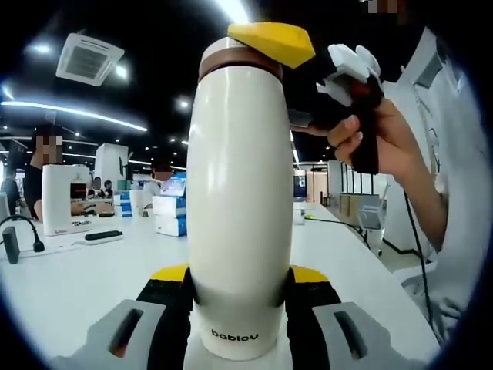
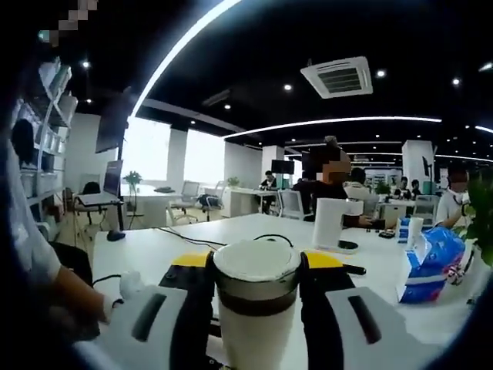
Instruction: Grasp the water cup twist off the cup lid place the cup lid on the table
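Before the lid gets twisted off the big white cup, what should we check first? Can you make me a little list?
1. Left hand-held gripper holds the cup body: ok, its jaws press both sides of the water cup near the base.
2. Right hand-held gripper is on the cup lid: ok, its jaws sit on either side of the lid.
3. Cup is upright: ok, it stands straight between the left jaws.
4. Lid still on: ok, it sits on the brown band at the top.
5. Free table spot for the lid: ok, bare white surface beside the cup.
6. How tightly the lid is screwed: cannot tell.
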